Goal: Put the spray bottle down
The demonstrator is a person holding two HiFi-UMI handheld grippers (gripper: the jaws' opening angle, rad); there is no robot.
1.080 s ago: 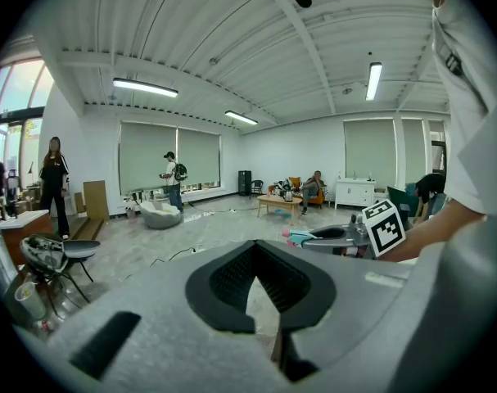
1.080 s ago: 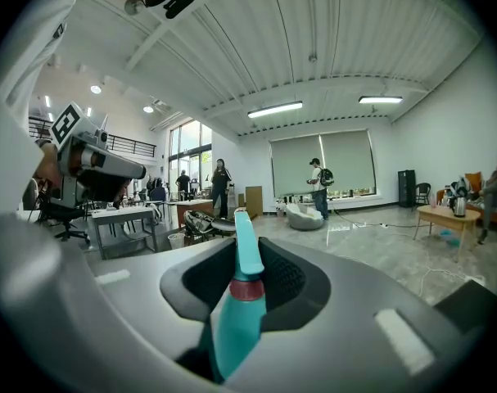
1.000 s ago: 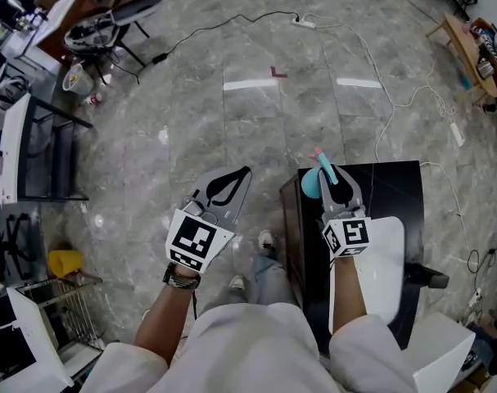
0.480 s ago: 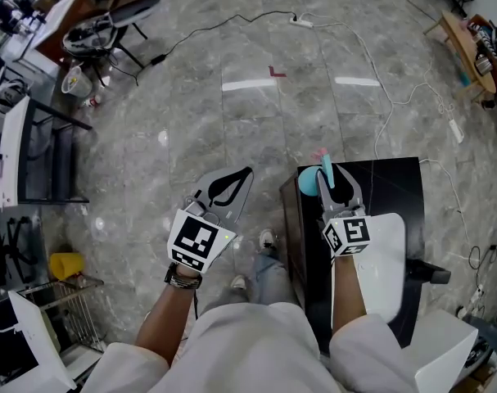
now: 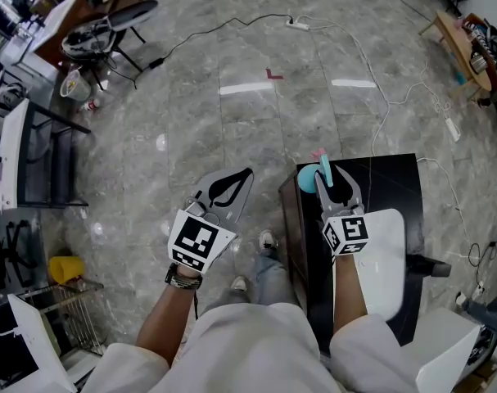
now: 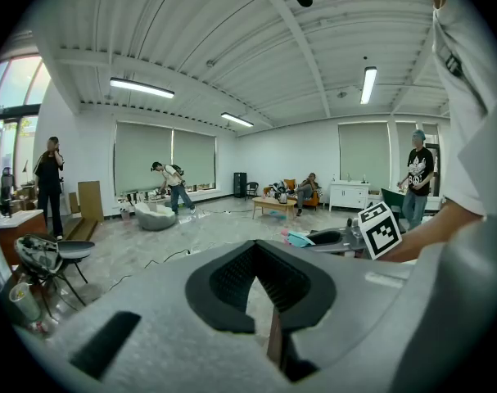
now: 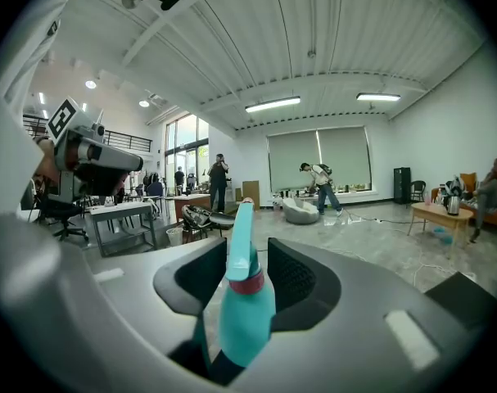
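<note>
As my right gripper [image 7: 246, 256] was opening its jaws around the teal spray bottle [image 5: 311, 182], which stood upright between them at the black table's [image 5: 387, 187] far left corner, my clenched, empty left gripper [image 5: 245, 173] hung beyond the table's left edge.

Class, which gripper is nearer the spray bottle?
Right. The bottle stands between the right gripper's opening jaws; the left gripper is well aside, over the floor.
</note>
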